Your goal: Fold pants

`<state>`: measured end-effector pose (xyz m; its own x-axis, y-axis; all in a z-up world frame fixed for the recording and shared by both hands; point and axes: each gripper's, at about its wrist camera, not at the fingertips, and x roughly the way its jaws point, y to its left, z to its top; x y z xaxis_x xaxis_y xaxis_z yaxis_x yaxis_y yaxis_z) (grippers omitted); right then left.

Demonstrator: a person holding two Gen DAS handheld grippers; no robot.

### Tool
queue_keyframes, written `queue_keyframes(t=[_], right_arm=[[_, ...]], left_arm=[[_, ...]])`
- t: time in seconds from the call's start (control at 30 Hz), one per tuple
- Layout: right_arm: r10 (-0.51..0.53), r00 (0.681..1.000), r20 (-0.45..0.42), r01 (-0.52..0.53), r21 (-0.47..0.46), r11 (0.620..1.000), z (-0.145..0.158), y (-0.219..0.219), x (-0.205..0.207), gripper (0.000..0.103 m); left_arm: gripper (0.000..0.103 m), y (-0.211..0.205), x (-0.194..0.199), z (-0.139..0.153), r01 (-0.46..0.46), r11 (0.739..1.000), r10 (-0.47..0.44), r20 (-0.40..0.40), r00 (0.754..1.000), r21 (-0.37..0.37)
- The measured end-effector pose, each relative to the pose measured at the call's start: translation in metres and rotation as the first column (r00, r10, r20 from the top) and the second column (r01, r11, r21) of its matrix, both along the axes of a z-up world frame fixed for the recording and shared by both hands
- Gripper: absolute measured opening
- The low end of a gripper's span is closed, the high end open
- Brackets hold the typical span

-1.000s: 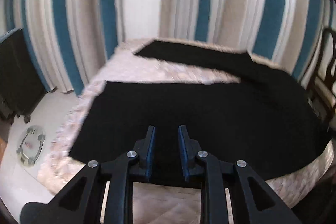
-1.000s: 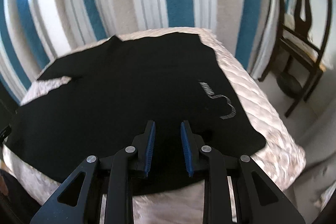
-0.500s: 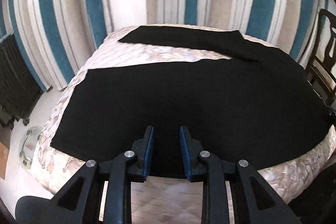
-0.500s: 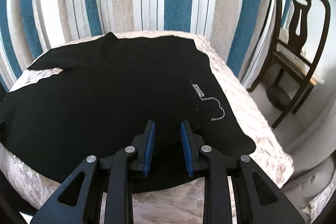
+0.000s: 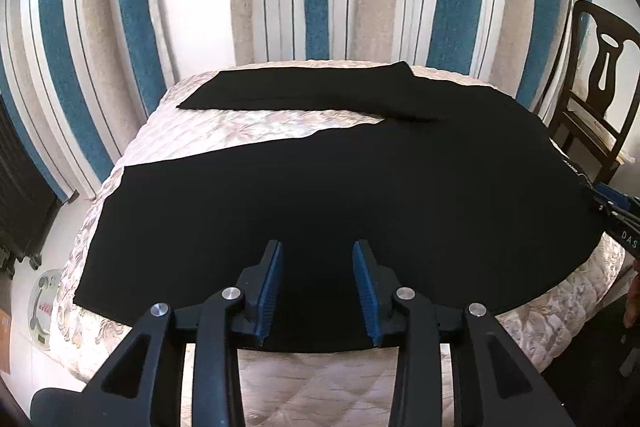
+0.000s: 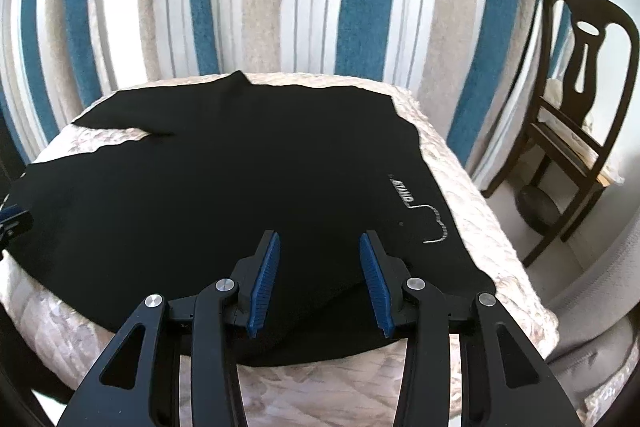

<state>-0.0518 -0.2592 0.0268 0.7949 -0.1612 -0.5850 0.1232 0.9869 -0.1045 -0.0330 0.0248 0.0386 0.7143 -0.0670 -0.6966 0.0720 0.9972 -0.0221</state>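
With the black pants [image 5: 320, 195] spread flat on the quilted bed [image 5: 248, 127], the left gripper [image 5: 318, 287] and right gripper [image 6: 320, 281], jaws just widened and seemingly empty (black hides contact), should bite the near edge together, lifting evenly.

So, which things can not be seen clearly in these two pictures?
- Flat black fabric pants, left wrist view: near hem hidden behind the left gripper.
- Small white logo print, right wrist view: too small to read.
- Dark wooden chair, right wrist view: seat contents unclear.
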Motion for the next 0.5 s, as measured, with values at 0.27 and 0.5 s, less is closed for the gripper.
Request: queue_keyframes(t=[0.27,0.5], right_arm=[[0.068,0.998,-0.013,-0.068,0.05,0.996,0.0,0.009,-0.001,0.043],[0.111,0.993,-0.034,-0.108,0.076,0.991,0.003,0.018,0.005,0.043]], left_arm=[[0.039,-0.008,0.004,0.008,-0.01,1.0,0.01,0.009,1.0,0.002],[0.039,-0.008,0.011,0.013,-0.005,1.0,0.005,0.019,1.0,0.003]])
